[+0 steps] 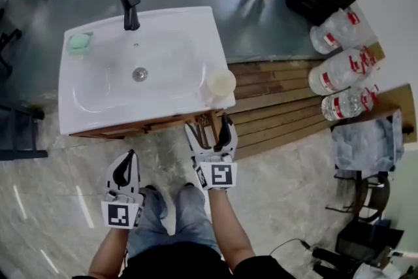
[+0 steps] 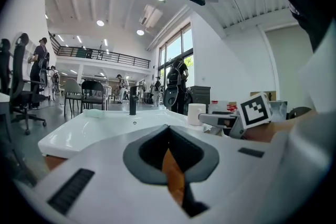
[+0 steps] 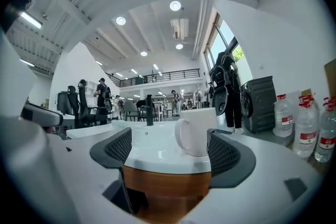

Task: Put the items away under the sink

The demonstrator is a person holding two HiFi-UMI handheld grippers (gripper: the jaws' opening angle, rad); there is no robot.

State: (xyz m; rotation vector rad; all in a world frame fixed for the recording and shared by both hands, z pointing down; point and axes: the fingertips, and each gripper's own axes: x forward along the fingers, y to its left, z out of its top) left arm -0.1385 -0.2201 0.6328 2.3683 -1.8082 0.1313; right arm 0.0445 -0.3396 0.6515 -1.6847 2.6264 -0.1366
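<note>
Head view: a white mug (image 1: 220,83) is seen upright on the front right corner of the white sink (image 1: 163,42), which is set on a wooden cabinet (image 1: 140,128). A black faucet (image 1: 129,8) is mounted at the back rim. The right gripper (image 1: 210,129) is held just before that corner; the left gripper (image 1: 125,165) is held lower, over the floor.

Left gripper view: the jaws are seen pressed together, with nothing held.

Right gripper view: the jaws are spread wide. The mug is framed between them, beyond the tips and not gripped.
</note>
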